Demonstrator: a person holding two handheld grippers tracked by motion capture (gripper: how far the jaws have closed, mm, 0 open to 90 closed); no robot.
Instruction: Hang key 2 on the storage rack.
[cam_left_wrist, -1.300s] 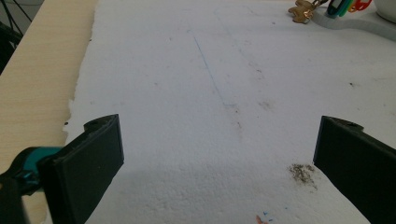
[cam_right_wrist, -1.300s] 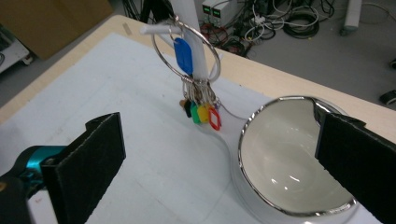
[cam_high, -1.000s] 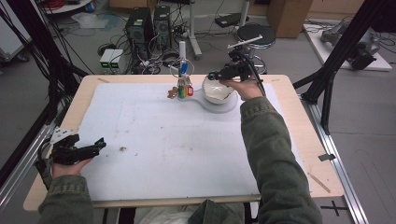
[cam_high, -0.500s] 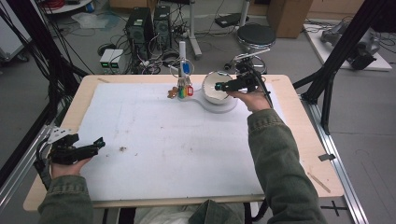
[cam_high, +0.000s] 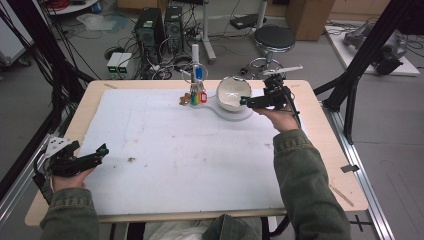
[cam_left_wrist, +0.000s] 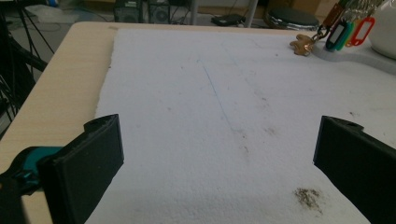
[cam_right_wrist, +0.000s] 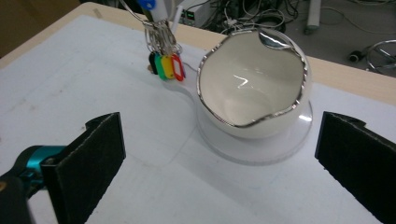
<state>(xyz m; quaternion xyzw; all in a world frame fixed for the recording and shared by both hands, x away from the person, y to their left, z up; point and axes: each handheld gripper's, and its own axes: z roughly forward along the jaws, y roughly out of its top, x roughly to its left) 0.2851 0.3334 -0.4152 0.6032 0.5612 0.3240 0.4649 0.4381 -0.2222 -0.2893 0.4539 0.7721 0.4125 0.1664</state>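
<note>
my right gripper (cam_high: 245, 102) hovers just beside the bowl (cam_high: 233, 92), jaws spread wide with nothing between them, lined up on its rim for a grab, i judge. the bowl sits tilted on a white stand (cam_high: 239, 114) at the far edge of the mat (cam_high: 190, 160), its mouth turned toward me. keys (cam_high: 198, 97) hang from a post just left of it. my left gripper (cam_high: 102, 149) rests by the near left corner, released, out of the way.
</note>
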